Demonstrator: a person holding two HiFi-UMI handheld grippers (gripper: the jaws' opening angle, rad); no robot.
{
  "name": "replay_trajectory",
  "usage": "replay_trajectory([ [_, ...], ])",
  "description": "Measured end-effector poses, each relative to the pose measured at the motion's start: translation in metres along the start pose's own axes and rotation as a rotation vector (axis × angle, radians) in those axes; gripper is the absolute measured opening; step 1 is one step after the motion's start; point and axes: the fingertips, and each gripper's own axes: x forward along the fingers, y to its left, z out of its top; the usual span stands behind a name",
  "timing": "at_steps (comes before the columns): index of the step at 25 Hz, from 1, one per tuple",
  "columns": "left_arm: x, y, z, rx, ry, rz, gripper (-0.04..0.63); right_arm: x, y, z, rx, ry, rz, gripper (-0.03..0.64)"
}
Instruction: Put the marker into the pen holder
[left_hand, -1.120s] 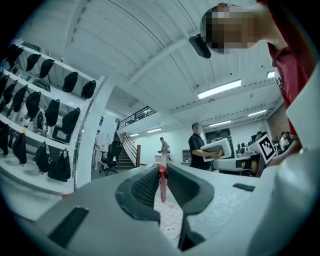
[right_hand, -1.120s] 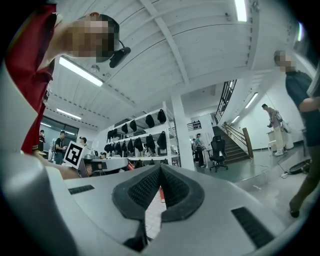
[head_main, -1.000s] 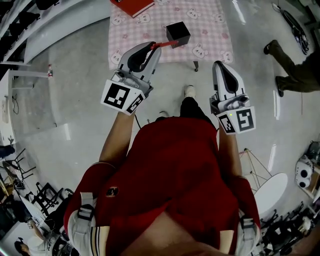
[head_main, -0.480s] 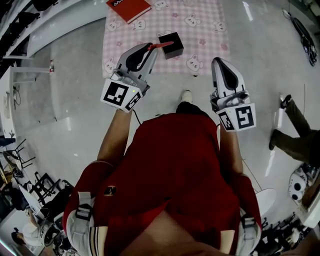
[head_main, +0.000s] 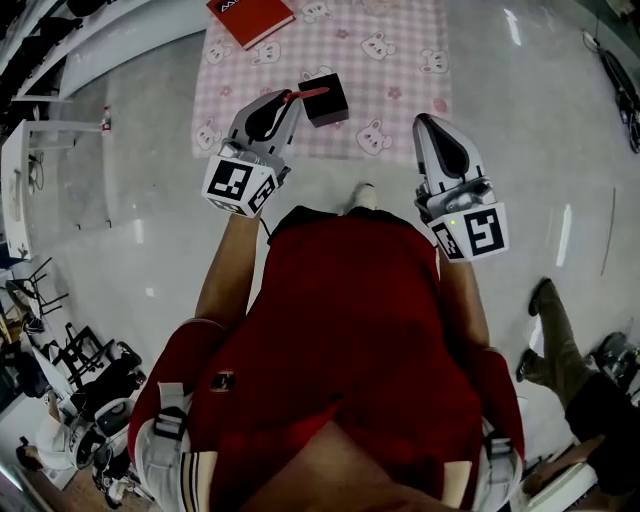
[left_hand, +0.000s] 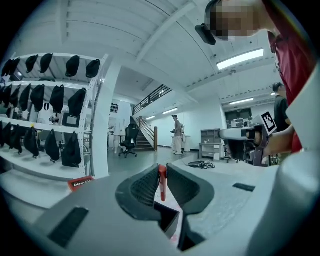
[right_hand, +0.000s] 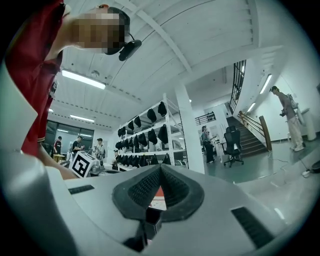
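Note:
A red marker (head_main: 309, 93) sticks out of my left gripper (head_main: 290, 98), which is shut on it. Its free end reaches the near edge of the black square pen holder (head_main: 324, 101) on the pink checked cloth (head_main: 400, 60). In the left gripper view the marker (left_hand: 162, 183) stands upright between the ribbed pads, with the pen holder (left_hand: 167, 217) dark just below the jaws. My right gripper (head_main: 423, 121) hovers at the cloth's near right edge, shut and holding nothing. In the right gripper view its jaws (right_hand: 160, 170) meet at the tips.
A red book (head_main: 250, 17) lies at the cloth's far left corner and shows as well in the left gripper view (left_hand: 80, 183). Glossy grey floor surrounds the low table. A person's leg and shoe (head_main: 548, 330) stand on the floor at the right.
The table and pen holder have drawn nearer and shifted left in view. My left gripper still holds the marker at the holder's edge. The bystander on the right has walked nearer.

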Motion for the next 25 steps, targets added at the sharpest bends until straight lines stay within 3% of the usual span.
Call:
replay_trajectory([
  [12, 0.024, 0.018, -0.038, -0.005, 0.087, 0.029, 0.058, 0.015, -0.020, -0.014, 0.014, 0.027, 0.021, -0.002],
  [25, 0.056, 0.041, -0.088, -0.038, 0.216, -0.052, 0.058, 0.037, -0.028, -0.016, 0.022, 0.079, -0.058, -0.002],
])
